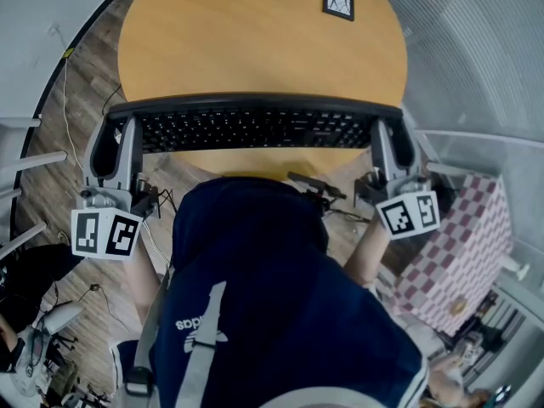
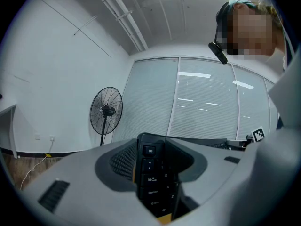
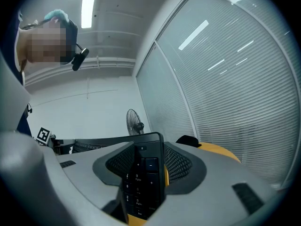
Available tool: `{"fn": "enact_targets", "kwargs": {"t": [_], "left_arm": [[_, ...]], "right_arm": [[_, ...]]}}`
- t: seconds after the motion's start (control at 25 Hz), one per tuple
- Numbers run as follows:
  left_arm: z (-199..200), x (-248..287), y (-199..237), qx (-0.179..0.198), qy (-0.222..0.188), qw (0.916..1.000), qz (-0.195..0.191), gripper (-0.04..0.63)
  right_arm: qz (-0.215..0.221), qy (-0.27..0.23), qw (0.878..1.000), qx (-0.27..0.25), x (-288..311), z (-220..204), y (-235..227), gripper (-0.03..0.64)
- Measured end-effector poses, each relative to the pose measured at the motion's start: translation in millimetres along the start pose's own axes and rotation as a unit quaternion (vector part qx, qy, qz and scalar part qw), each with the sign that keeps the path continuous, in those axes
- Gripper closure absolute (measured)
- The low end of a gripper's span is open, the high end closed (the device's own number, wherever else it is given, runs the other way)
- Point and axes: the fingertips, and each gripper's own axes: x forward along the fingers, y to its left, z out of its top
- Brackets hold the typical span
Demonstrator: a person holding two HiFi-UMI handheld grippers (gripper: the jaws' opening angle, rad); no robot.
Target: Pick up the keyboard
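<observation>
A long black keyboard [image 1: 251, 126] is held up off the round yellow table [image 1: 255, 32], tilted toward the person. My left gripper [image 1: 115, 138] is shut on its left end, where the Esc and Tab keys show in the left gripper view on the keyboard [image 2: 153, 173]. My right gripper [image 1: 389, 138] is shut on its right end, the number pad of the keyboard [image 3: 143, 178] sitting between its jaws. Both grippers point upward toward the ceiling.
A small black-framed card [image 1: 338, 0] lies at the table's far edge. A pink checkered box [image 1: 463, 253] stands on the floor at the right. A standing fan [image 2: 106, 112] is near the glass wall. Cables run over the wooden floor at the left.
</observation>
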Motion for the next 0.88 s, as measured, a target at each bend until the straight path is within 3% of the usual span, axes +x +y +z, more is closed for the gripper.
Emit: {"fn": "enact_targets", "kwargs": {"t": [0.88], "left_arm": [[-0.8,0.6,-1.1,0.0,-0.002,1.0,-0.009,0.414]], "right_arm": [[-0.007,-0.002,1.0,-0.007,-1.7,1.9,-0.3,0.44]]}}
